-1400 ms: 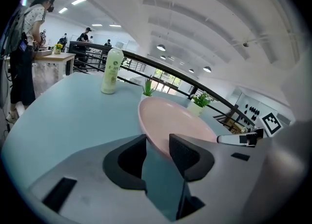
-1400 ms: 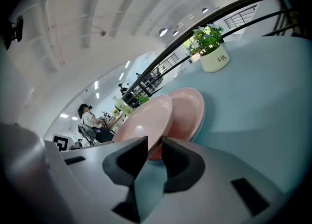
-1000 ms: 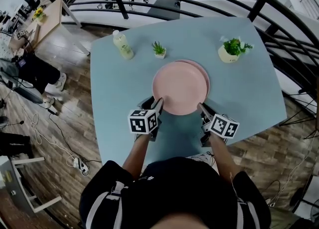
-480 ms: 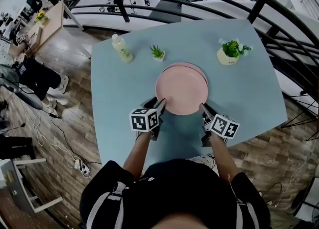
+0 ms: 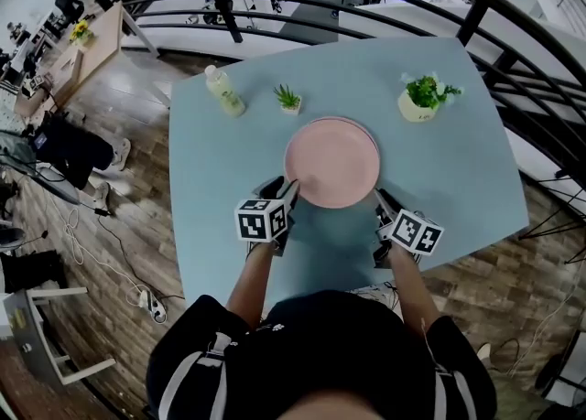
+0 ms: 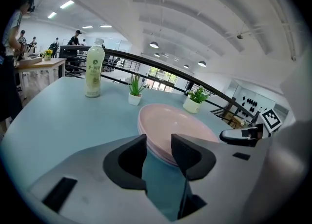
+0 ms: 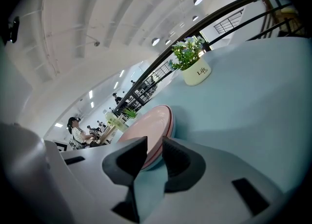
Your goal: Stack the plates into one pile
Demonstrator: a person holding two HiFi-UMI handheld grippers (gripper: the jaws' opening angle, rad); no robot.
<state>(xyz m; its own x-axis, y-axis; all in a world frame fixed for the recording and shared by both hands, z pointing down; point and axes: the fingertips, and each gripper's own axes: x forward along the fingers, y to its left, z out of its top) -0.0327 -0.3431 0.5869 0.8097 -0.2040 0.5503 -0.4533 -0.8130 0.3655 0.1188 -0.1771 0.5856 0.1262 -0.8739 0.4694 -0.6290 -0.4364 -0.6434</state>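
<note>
Plates (image 5: 331,162) met both tools at the near rim of their pink pile. The left gripper (image 5: 288,191) had its jaws part open, with the near-left rim at their mouth and nothing clamped. The right gripper (image 5: 378,199) had a narrower gap, also empty, and sat just beside the near-right rim; whether it touched I could not tell. The pile lay at the middle of the table (image 5: 458,180), the upper plate almost square on the lower. A bottle (image 5: 224,91), a small plant (image 5: 288,96) and a potted plant (image 5: 421,93) stood along the far side, well apart from the pile. I judged the stacking all but done, at the squaring-up step. The next move called for a light nudge, then drawing both tools back without dragging the top plate.
</note>
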